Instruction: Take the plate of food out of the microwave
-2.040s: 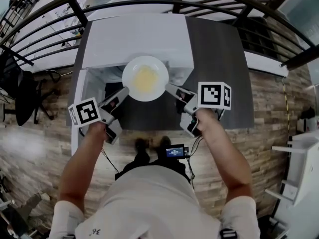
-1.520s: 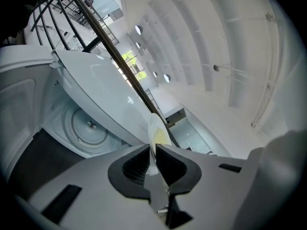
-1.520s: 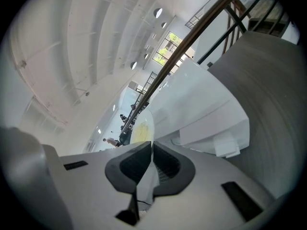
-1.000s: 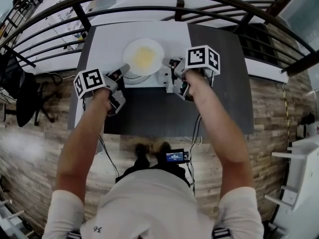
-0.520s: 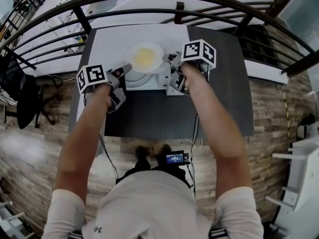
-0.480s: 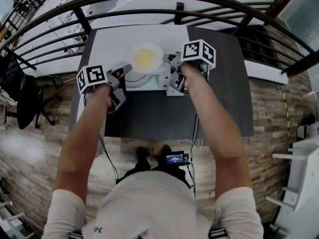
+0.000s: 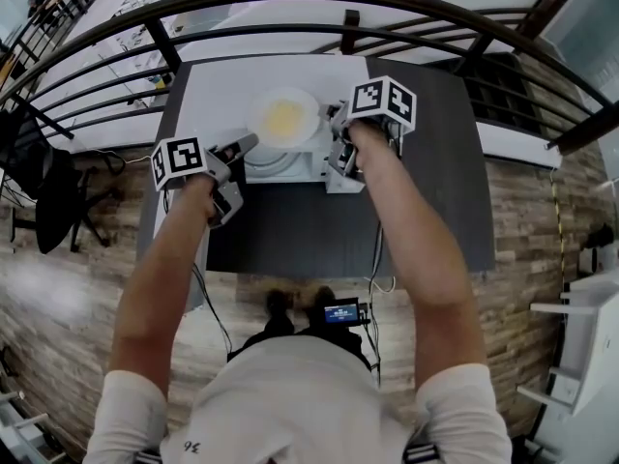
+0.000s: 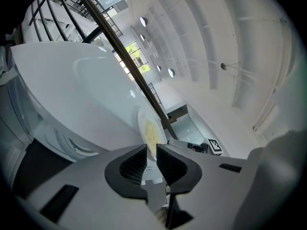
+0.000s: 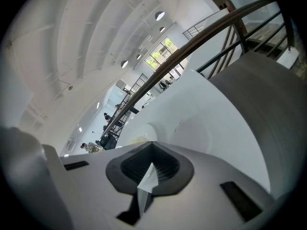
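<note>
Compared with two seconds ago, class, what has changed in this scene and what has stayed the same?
The plate of food was lifted from the opening of the microwave up onto its top, carried by both tongs. The left tongs and right tongs stay at its rim; the microwave and dark table have not moved.

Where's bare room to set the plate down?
Bare: the table right of the microwave and the strip in front of it; the microwave top left of the plate. Crowded: around the plate, with the left gripper and right gripper on its rim.
</note>
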A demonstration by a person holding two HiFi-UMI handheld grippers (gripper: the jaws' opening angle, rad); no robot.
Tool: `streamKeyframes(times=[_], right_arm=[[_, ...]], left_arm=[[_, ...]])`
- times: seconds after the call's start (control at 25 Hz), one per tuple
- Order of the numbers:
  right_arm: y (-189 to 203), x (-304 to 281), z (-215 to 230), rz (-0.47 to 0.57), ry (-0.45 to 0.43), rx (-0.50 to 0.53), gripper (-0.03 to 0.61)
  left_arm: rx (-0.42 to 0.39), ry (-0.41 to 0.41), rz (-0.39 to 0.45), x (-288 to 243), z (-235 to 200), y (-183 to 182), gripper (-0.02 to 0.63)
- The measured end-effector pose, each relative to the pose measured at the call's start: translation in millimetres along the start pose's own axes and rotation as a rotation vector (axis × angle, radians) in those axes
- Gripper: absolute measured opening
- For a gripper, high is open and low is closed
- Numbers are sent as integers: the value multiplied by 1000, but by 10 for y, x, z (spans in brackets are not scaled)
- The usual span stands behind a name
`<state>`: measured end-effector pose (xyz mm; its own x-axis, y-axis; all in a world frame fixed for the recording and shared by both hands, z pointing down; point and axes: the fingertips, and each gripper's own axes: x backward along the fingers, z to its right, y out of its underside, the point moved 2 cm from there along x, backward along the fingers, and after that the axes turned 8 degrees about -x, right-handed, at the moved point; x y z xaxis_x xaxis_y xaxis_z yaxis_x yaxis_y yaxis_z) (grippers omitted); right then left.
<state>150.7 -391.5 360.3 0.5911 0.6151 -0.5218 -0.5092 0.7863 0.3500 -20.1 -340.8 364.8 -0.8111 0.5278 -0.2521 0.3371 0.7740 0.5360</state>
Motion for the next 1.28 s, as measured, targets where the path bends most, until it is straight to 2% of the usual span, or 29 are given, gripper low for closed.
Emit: streamKeyframes(times=[0.16,0.32,0.4,0.48,0.64,0.8,1.0,1.12,1.28], right_arm=[[-14,-4,-57,1,-20,45,0],[99,116,-214,-16,-56,239,1],[195,197,-344,-32,-108,337,0],[360,254,-458,-72,-168,391,1],[769,269,-557,-181,-222,437,0],[988,136,-488,-239,-166,486,1],[919,-41,-357,-237,-101,464,0],[802,-68,-317,-210,-90,439,0],[792,-45,-317,-185,-91,437,2]], left_arm=[[14,13,1,-16,12,4,46],[10,21,8,-17,4,-5,46],[1,29,21,-30,9,-27,46],[-8,41,37,-40,16,-48,46],[-23,68,65,-52,54,-87,46],[-21,82,68,-63,111,-89,46],[-63,115,84,-37,213,-113,46],[-142,141,105,5,304,-135,46],[-226,95,127,159,352,-119,46]])
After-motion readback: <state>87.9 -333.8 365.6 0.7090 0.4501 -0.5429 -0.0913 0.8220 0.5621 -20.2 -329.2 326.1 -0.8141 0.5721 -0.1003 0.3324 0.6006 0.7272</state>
